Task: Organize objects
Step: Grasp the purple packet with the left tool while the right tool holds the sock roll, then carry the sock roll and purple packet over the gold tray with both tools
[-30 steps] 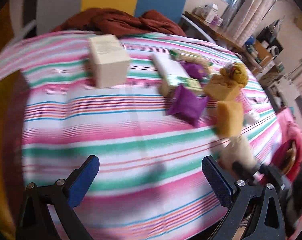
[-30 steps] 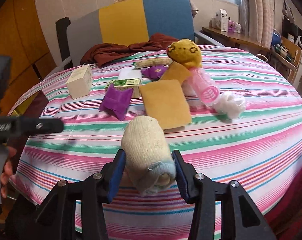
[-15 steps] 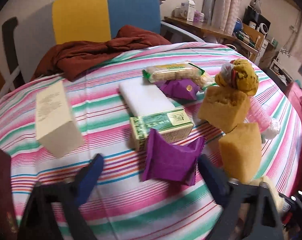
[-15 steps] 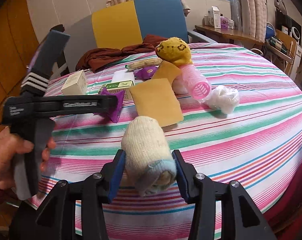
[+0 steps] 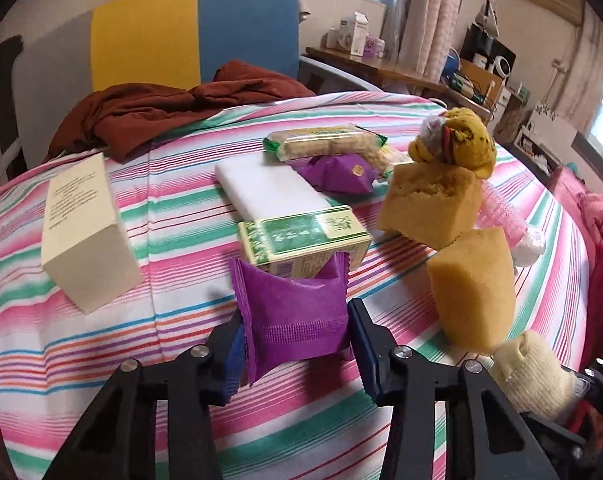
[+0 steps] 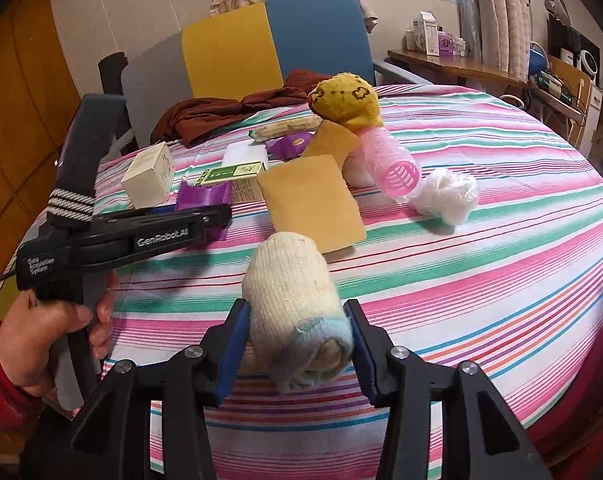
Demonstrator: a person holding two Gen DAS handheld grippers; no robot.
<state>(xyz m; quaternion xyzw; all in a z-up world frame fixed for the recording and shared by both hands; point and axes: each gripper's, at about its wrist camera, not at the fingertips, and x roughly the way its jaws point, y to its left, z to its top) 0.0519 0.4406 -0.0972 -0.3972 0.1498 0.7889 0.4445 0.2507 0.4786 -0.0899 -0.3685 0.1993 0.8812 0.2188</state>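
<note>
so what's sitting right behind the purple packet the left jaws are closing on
A green and cream box lies directly behind the purple packet, with a white block further back. The packet's top edge covers the box's lower front, so whether they touch is unclear.

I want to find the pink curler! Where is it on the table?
The pink curler lies on the right of the right wrist view, leaning below the yellow plush toy, with the white plastic wad just to its right.
</note>
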